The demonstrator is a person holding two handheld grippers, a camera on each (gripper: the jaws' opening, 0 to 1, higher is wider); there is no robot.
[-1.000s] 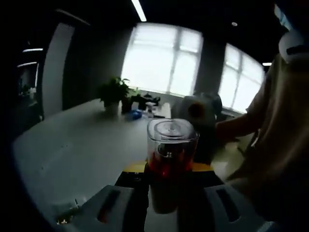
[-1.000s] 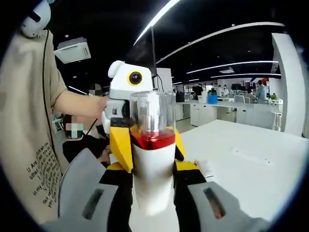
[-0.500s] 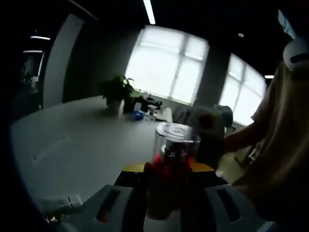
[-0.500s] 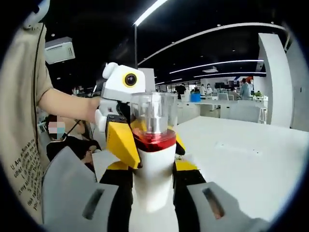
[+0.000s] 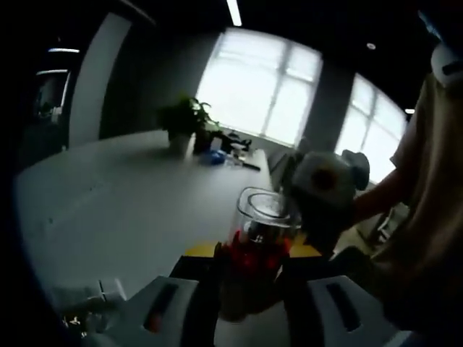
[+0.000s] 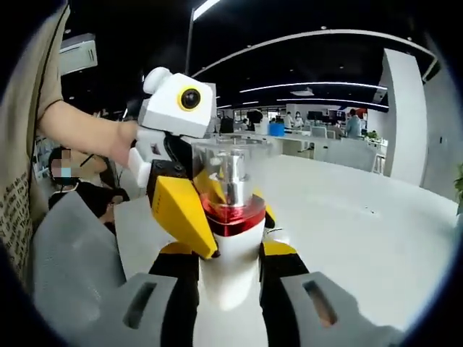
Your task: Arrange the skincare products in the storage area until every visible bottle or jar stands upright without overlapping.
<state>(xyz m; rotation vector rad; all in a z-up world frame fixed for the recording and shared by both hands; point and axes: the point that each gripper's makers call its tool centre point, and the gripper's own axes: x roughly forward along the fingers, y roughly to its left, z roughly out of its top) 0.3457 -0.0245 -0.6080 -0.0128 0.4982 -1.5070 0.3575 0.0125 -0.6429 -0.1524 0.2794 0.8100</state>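
Right gripper (image 6: 228, 289) clamped on white body of pump bottle (image 6: 230, 238), held upright above white table (image 6: 376, 246). Left gripper (image 6: 189, 217), yellow-jawed, grips same bottle from far side at red collar under clear cap (image 6: 230, 170). In left gripper view, bottle (image 5: 255, 253) sits between its own jaws, right gripper (image 5: 322, 199) just behind. Further off: potted plant (image 5: 182, 119), 2 bright windows (image 5: 264, 83).
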